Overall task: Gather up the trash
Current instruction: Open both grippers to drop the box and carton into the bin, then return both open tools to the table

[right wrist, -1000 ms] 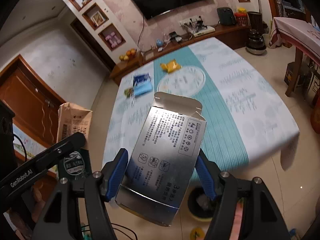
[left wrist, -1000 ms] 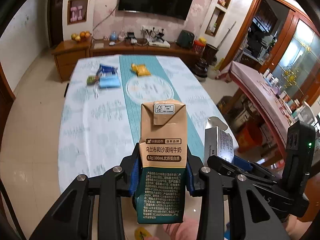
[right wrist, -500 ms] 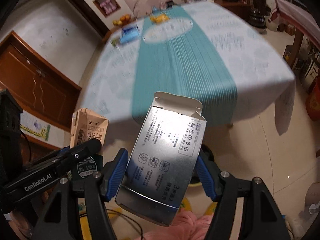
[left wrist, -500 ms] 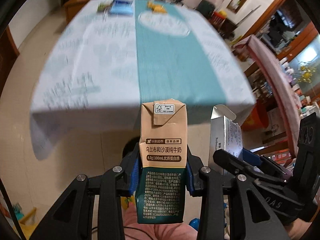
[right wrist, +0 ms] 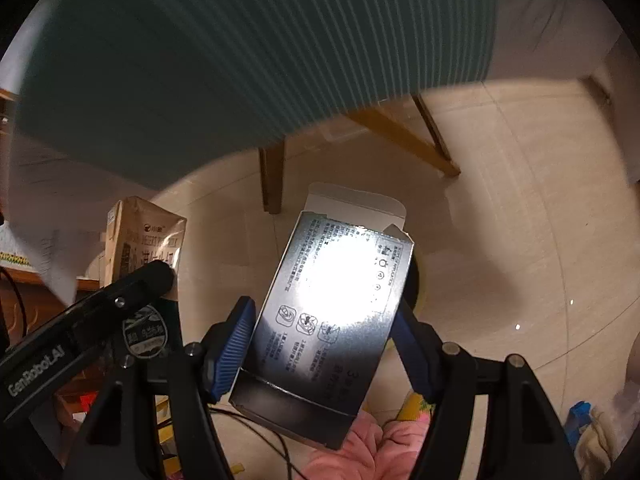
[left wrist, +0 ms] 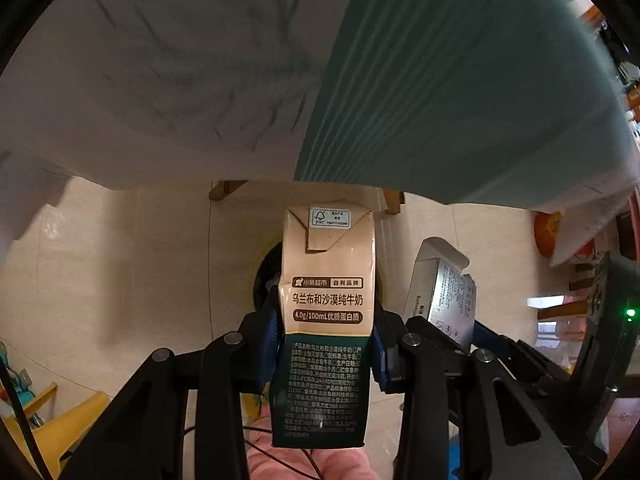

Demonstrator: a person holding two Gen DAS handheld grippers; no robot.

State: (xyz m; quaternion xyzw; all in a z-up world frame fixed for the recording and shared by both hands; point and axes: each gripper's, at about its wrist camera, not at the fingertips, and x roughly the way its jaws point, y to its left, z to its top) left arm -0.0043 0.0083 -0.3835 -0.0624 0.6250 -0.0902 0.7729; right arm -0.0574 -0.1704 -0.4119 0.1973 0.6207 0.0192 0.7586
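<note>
Now both views look steeply down past the edge of the table point(left wrist: 460, 92), whereas a second ago they looked level across its top; the tabletop and its remaining items are out of view, and the floor point(left wrist: 120, 260) with a dark round bin point(left wrist: 266, 276) fills the lower field. This indicates that both loads are being carried down toward the bin, so the deposit step appears close but is not yet done. The left hand-held gripper point(left wrist: 326, 344) is clamped on the milk carton point(left wrist: 328, 300), its blue pads pressing the two narrow sides at mid-height. The carton's long axis runs along the fingers, folded top pointing forward and down toward the bin, which it partly hides. The right hand-held gripper point(right wrist: 320, 344) holds the silver box point(right wrist: 332, 304) between its pads; its jaws are opening slightly, yet the box remains seated between them. The box's long axis also follows the fingers, tilted a little to the right in the right wrist view, with its open flap end leading toward the bin point(right wrist: 418, 284).
</note>
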